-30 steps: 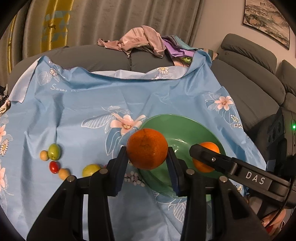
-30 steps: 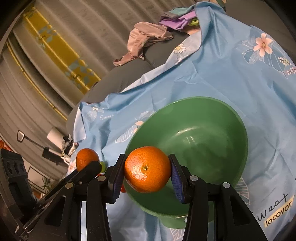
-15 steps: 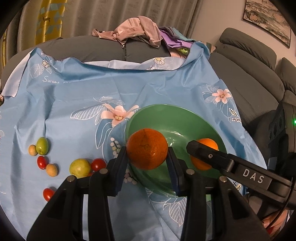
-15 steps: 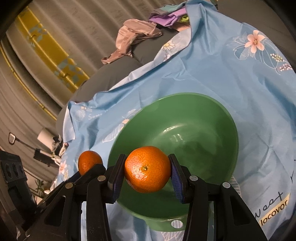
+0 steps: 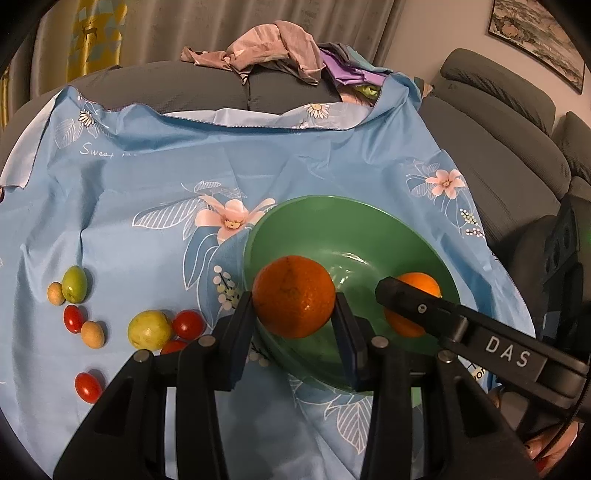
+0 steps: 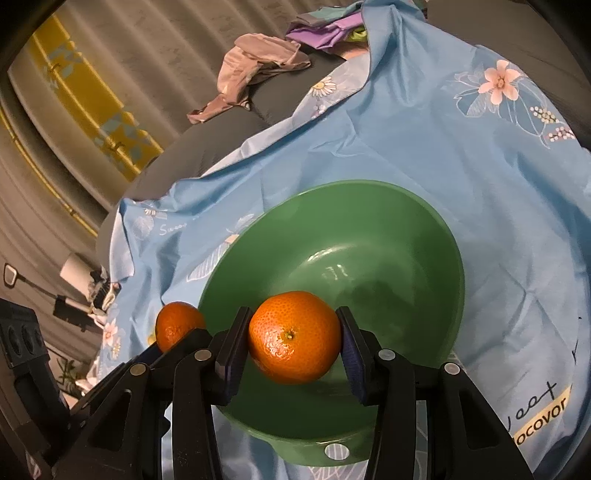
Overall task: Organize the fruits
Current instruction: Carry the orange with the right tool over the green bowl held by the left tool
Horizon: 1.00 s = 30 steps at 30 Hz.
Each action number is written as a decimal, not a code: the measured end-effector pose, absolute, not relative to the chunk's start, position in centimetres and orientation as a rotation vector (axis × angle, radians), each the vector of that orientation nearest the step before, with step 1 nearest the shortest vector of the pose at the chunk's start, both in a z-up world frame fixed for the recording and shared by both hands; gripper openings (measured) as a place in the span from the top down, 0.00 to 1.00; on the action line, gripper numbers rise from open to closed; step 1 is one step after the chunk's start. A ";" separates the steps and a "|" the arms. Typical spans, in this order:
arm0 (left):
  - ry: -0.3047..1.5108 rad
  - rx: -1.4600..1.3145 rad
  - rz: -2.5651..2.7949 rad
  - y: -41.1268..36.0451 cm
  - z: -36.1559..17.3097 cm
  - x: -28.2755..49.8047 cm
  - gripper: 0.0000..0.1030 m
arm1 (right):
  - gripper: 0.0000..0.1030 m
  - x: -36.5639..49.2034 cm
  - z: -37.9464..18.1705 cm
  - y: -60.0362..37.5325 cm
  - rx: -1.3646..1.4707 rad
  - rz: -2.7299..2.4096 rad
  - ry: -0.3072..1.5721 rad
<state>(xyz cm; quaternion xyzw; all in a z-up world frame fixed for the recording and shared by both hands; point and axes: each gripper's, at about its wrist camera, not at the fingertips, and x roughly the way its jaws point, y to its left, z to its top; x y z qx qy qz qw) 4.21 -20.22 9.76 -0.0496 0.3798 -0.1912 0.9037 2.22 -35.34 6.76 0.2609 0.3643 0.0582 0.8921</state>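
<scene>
Grey sofa [image 5: 498,147] draped with a blue floral cloth [image 5: 221,166], before grey curtains [image 5: 221,26] and a framed picture [image 5: 535,37].

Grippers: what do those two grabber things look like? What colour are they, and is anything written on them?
Both are black plastic. The left gripper and the right gripper each have two chunky fingers with round silver screws and flat dark blue pads at the tips. Seen from the left wrist view, the right gripper carries white letters, "DAS", on its side, with a thin black cable running behind.

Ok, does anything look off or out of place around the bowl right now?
Nothing spilled or damaged. The green bowl sits upright and empty on the rumpled blue floral cloth. Each hand-held gripper, left and right, holds an orange over it.
</scene>
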 end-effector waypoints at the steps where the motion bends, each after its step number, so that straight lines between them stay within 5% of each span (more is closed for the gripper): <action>1: 0.787 -0.102 -0.396 -20.3 9.7 4.3 0.60 | 0.54 2.2 6.8 -35.3 0.541 0.119 0.757; 30: 0.788 -0.087 -0.375 -20.4 9.3 4.4 0.59 | 0.54 2.4 6.4 -35.1 0.477 0.041 0.772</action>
